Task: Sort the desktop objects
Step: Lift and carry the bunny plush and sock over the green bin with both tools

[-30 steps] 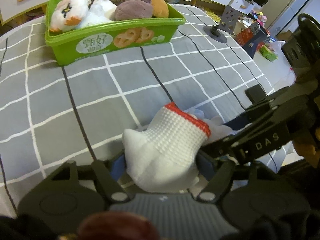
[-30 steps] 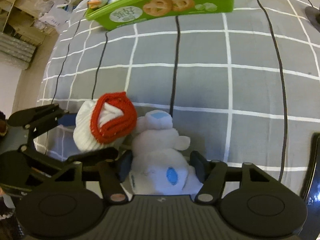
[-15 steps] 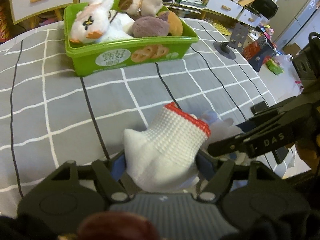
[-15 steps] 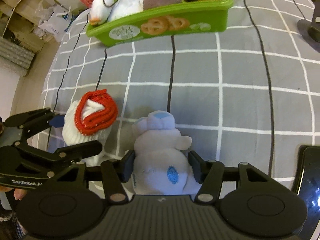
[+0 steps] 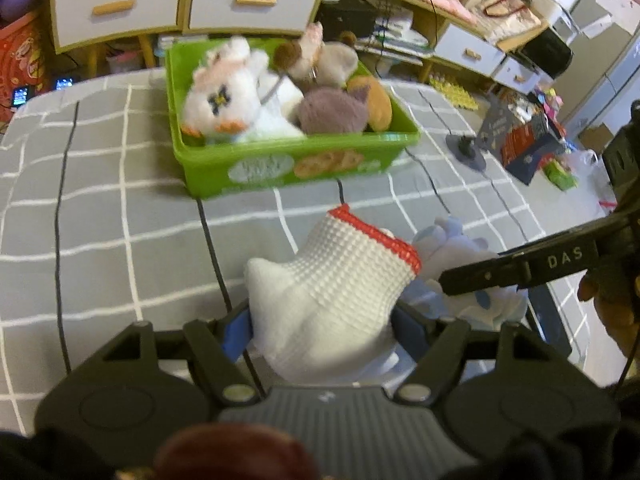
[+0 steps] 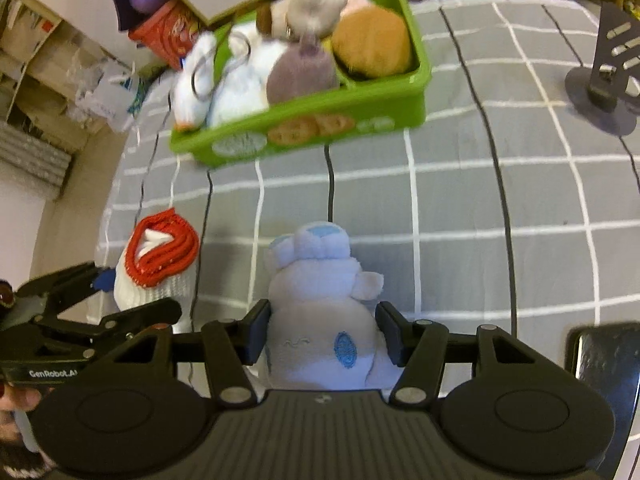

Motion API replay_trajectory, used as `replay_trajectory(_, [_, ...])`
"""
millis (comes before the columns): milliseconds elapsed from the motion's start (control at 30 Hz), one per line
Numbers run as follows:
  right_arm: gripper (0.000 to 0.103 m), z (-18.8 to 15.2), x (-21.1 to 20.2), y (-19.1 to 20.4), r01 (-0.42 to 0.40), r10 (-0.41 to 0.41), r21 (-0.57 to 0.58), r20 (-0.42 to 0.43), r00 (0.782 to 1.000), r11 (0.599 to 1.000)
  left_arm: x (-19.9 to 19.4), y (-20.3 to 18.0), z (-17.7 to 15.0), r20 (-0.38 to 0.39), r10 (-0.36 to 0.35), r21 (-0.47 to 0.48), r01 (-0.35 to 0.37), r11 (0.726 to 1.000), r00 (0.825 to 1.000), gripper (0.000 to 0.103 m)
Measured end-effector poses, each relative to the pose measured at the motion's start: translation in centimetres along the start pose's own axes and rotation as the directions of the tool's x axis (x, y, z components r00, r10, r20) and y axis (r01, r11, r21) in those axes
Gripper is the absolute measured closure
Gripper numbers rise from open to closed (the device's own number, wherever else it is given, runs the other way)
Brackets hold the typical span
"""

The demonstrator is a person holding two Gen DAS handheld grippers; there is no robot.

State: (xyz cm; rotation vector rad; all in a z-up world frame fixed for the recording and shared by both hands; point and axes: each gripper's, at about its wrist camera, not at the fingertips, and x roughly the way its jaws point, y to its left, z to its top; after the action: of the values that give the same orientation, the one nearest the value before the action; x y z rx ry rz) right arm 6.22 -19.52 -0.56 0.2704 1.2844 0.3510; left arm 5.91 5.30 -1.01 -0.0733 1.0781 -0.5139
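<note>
Both toys have risen: sock [image 5: 332, 276] in left tool [image 5: 320, 328], plush [image 6: 320, 300] in right tool [image 6: 324, 334].

Probably home: drawers [image 5: 256, 2], cluttered shelves [image 6: 36, 60]

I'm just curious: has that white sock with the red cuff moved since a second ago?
Yes. The sock, clamped in the left claw, has lifted off the checked cloth.

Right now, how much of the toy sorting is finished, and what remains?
Done: several plush toys already lie in the green bin. In hand: the left gripper is shut on the white knitted toy, and the right gripper on the pale blue plush. Left: both must still go into the bin.
</note>
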Motion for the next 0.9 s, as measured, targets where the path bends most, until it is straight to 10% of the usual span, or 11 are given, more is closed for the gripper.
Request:
replay_trajectory(400, [0.045,4.9,-2.8,-2.1,-0.062,0.044,0.142,0.126,0.991,0.988,-1.7,0.8,4.5,0.119,0.005,-0.085,0.005,0.996,0.993,0.031])
replay_trajectory(900, [0.045,10.6,-3.7,-2.9,0.036,-0.099,0.219,0.283,0.954,0.975,1.7,0.2,7.8,0.196,0.008,-0.154,0.022,0.988,0.981,0.031])
